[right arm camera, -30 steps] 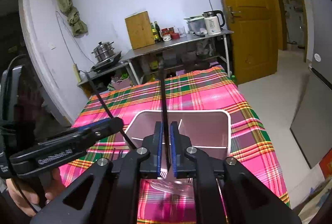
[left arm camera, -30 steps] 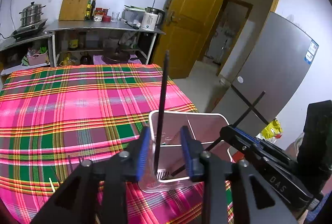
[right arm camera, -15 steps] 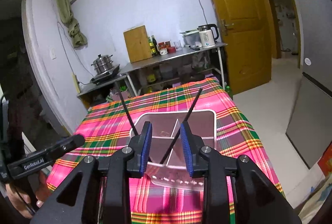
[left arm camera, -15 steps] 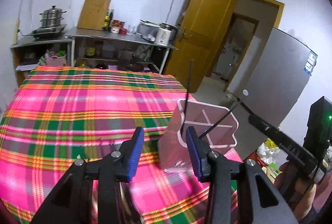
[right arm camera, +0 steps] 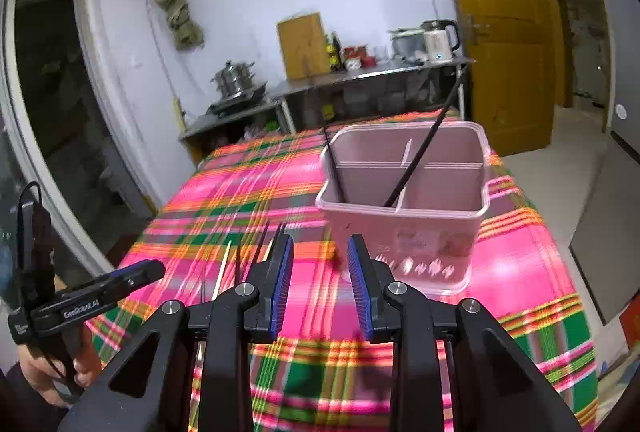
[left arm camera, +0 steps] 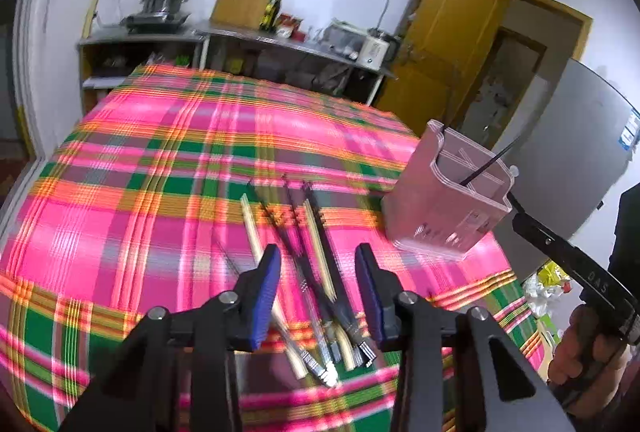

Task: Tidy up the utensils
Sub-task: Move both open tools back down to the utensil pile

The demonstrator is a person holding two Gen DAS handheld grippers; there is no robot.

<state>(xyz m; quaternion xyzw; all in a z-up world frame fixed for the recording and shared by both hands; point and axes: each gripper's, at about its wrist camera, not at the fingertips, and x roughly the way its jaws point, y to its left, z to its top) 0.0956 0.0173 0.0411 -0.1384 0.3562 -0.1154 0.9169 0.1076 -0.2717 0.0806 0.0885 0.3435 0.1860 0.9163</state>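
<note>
A pink divided utensil holder stands on the plaid tablecloth; it also shows at right in the left wrist view. Two black chopsticks lean inside it. A bundle of several black and pale wooden chopsticks lies on the cloth. My left gripper is open and empty just above that bundle. My right gripper is open and empty in front of the holder, a little to its left. The loose chopsticks show left of my right gripper.
The table has a pink, green and orange plaid cloth. A metal shelf with a pot, kettle and bottles stands beyond the table's far end. A yellow door and a grey fridge are at right.
Both grippers let go of their black chopsticks in the holder, opened and pulled back. My left gripper swung left and down over the loose chopsticks on the cloth.
</note>
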